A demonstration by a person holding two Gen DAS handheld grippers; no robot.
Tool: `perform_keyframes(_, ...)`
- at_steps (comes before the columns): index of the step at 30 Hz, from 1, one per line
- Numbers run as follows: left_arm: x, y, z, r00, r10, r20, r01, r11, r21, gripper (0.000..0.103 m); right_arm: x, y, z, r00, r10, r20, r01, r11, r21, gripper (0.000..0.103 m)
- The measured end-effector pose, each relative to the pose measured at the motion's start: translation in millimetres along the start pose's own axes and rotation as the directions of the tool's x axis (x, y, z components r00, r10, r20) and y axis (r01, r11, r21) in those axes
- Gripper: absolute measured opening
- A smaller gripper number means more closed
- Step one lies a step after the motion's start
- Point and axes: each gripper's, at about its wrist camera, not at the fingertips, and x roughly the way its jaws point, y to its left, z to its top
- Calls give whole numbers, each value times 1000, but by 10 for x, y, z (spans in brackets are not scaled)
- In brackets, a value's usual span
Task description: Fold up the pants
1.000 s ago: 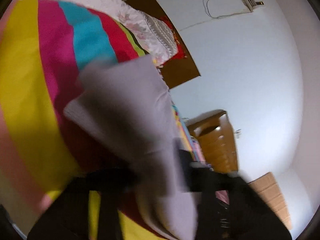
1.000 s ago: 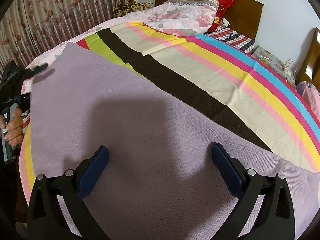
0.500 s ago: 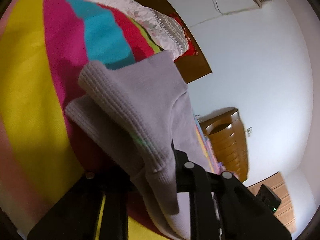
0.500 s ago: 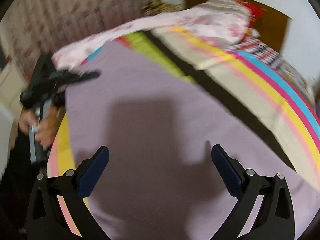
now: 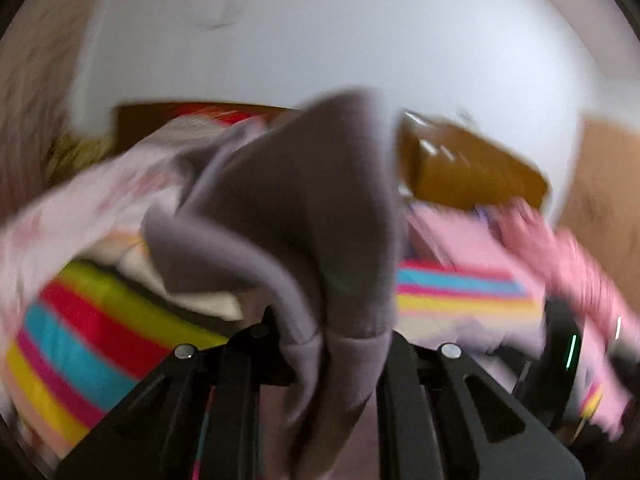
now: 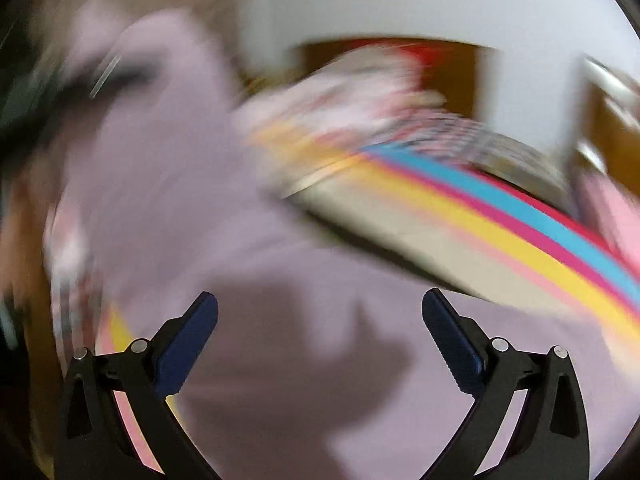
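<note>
1. The striped bedspread (image 6: 500, 236) covers the bed.
2. The lilac pants (image 6: 208, 216) lie across it; one bunched end is lifted.
3. The left gripper (image 5: 336, 344) is clamped on that end.
4. The right gripper (image 6: 320, 320) hovers above the pants, jaws spread and empty.

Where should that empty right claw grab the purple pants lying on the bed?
Judging by this blurred view, the pants lie flat, so the open right gripper would best pinch an outer edge, coming from above. The left gripper already holds a bunched end.
</note>
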Motion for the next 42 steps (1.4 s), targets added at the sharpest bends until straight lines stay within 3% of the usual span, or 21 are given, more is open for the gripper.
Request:
perform_keyframes(2,312,-702,-139,993,-84,-79,94,987,132,17,-483,-728,-50,989,-125,73,109,975,192,98)
perform_keyframes(4,685,-1270,-431,968,-132,-214,183,953,239,20,-908,-1204,-139,967,-229,108,186,933,308,99)
perform_keyframes(6,1085,-1762,-862,909,-134,-394,276,903,330,25,-1284,-1547,-253,949,-291,123,224,895,385,99)
perform_keyframes(7,1292,-1972,-1156,859,-109,-500,326,870,370,25,-1429,-1670,-306,943,-309,126,235,882,408,99)
perform_keyframes(8,1283,-2091,-1320,897,-60,-439,280,844,457,29,-1540,-1766,-364,940,-319,124,240,873,424,99)
perform_keyframes(9,1277,-2136,-1349,907,-38,-419,261,833,488,42,-1585,-1810,-398,941,-317,118,239,870,432,99)
perform_keyframes(10,1323,-2114,-1342,884,-50,-465,287,843,455,44,-1616,-1862,-458,950,-296,101,224,869,441,99)
perform_keyframes(12,1294,-1931,-1248,855,-145,-497,345,876,338,79,-1593,-1873,-555,970,-230,83,170,877,449,99)
perform_keyframes(13,1189,-1789,-1165,864,-192,-465,354,888,292,86,-1539,-1861,-620,982,-176,69,127,885,449,99)
perform_keyframes(15,954,-1572,-992,904,-216,-368,322,911,257,100,-1372,-1782,-713,997,-71,24,54,897,440,99)
perform_keyframes(17,784,-1286,-908,934,-217,-285,282,936,210,101,-1109,-1619,-814,998,57,-36,-36,899,436,99)
perform_keyframes(19,700,-913,-917,960,-140,-242,176,976,132,101,-879,-1498,-885,982,160,-99,-98,885,456,97)
perform_keyframes(21,661,-633,-1011,967,-46,-252,66,995,73,101,-696,-1387,-946,959,233,-164,-128,867,483,90)
perform_keyframes(23,641,-451,-1195,961,16,-275,-6,999,38,101,-557,-1254,-1025,931,270,-246,-121,863,490,81)
perform_keyframes(26,502,-409,-1345,962,24,-273,-11,999,50,101,-568,-1080,-1027,931,219,-291,-79,901,426,81)
perform_keyframes(30,502,-701,-1471,956,-3,-293,47,989,143,101,-485,-1090,-951,918,238,-317,-67,881,469,81)
perform_keyframes(33,475,-723,-1518,951,27,-308,48,971,233,101,-455,-1049,-903,915,239,-326,-68,885,460,82)
perform_keyframes(37,472,-645,-1532,949,-14,-316,87,972,220,101,-401,-1086,-932,922,272,-277,-102,859,502,81)
perform_keyframes(39,479,-614,-1541,945,-22,-327,96,972,214,102,-397,-1151,-941,924,289,-250,-112,831,545,73)
perform_keyframes(41,489,-588,-1545,942,-26,-334,101,973,208,102,-397,-1204,-976,929,279,-243,-100,822,560,41)
perform_keyframes(42,502,-567,-1557,940,-30,-340,103,974,199,102,-410,-1235,-1013,931,267,-247,-87,822,563,34)
